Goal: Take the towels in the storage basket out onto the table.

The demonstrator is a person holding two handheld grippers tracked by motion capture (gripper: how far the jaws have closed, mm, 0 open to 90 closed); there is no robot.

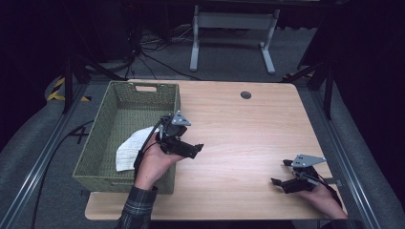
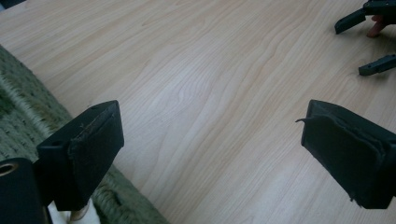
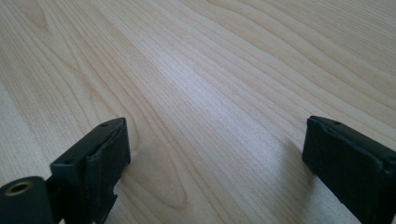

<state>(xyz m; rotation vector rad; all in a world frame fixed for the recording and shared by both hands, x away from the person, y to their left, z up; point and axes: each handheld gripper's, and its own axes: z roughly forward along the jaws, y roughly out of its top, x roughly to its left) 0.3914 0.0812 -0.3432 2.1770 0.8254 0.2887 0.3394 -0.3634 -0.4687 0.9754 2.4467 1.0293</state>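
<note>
Left gripper (image 1: 188,145): jaws wide, empty, beside basket (image 1: 102,143); cloth (image 1: 131,149) lay inside, probably just dropped. Right gripper (image 1: 282,172): wide, empty. Next: withdraw.

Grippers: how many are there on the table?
2. The left gripper is open by the green basket that holds a white cloth. The right gripper is open at the table's near right corner.

Green woven basket (image 1: 98,143); white cloth (image 1: 130,149) inside basket; light wood-grain table (image 1: 239,133); black grippers; plaid sleeve (image 1: 136,210).
</note>
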